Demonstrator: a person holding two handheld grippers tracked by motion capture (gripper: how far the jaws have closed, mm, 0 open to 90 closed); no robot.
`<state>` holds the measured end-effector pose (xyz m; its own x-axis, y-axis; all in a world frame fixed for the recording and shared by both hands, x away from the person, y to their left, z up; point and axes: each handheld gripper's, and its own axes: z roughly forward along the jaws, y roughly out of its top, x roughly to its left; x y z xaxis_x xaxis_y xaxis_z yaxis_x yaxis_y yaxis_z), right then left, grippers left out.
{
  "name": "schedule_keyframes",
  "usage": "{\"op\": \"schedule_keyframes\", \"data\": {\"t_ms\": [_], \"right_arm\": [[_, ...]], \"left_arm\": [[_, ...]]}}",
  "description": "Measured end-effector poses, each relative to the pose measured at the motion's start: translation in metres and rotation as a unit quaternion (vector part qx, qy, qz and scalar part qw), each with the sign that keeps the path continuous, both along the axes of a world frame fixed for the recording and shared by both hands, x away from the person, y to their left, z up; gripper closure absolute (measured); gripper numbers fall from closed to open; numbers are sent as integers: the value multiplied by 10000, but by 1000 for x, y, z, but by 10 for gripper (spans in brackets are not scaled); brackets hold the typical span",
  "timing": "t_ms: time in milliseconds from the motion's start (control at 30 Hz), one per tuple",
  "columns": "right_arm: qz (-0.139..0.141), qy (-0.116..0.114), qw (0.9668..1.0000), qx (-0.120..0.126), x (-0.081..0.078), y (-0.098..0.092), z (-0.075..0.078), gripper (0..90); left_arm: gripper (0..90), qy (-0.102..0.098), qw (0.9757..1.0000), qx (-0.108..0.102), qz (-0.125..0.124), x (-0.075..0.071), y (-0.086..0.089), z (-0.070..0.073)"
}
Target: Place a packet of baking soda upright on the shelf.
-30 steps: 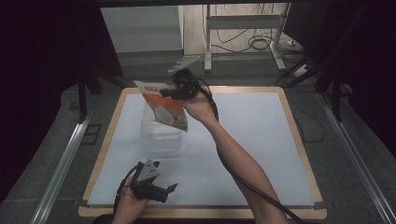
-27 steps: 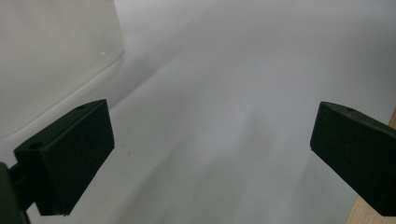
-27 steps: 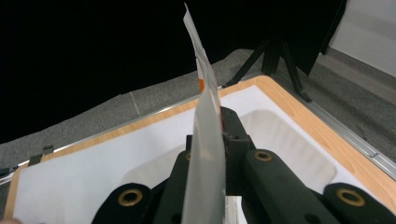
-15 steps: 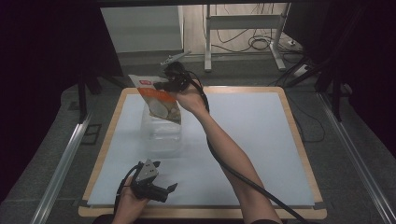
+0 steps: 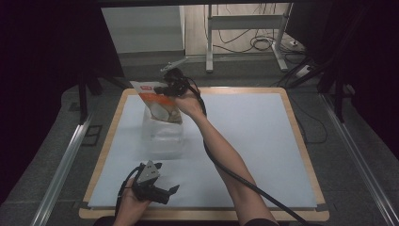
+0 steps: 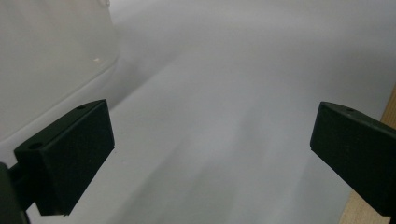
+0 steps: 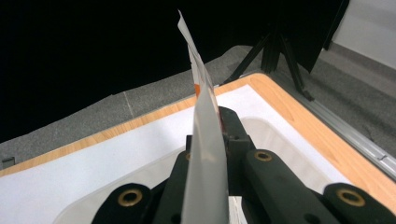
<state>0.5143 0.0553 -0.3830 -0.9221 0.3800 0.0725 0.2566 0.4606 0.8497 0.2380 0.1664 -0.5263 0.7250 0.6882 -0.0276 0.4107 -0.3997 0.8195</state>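
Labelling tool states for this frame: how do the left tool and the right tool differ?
The left tool is open and holds nothing; the right tool is shut on the packet. The left tool sits low near the table's near edge; the right tool is raised above the clear container. Both are hand-held.

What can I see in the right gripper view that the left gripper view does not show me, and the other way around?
Right gripper view: the right claw is shut on the edge of a thin packet, white with a bit of orange print, held edge-on above a clear container's rim. Beyond lie the table's wooden border, grey floor and a dark stand.

Left gripper view: the left claw is open, its jaws wide apart over bare white table surface, gripping nothing.

Both show the white tabletop, a piece of wooden edge, and part of the clear container.
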Motion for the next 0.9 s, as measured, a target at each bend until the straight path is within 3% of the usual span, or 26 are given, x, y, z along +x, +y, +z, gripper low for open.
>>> {"op": "schedule_keyframes", "data": {"t_ms": [400, 733, 900], "right_arm": [[-11, 181, 9998, 21, 3, -1, -24, 892], [-83, 267, 9994, 192, 1, -24, -37, 890], [-222, 298, 9992, 153, 2, -39, -46, 889]], "left_arm": [[0, 7, 10000, 3, -18, 0, -1, 0], [0, 15, 10000, 69, -27, 0, -3, -1], [0, 27, 10000, 89, -24, 0, -4, -1]]}}
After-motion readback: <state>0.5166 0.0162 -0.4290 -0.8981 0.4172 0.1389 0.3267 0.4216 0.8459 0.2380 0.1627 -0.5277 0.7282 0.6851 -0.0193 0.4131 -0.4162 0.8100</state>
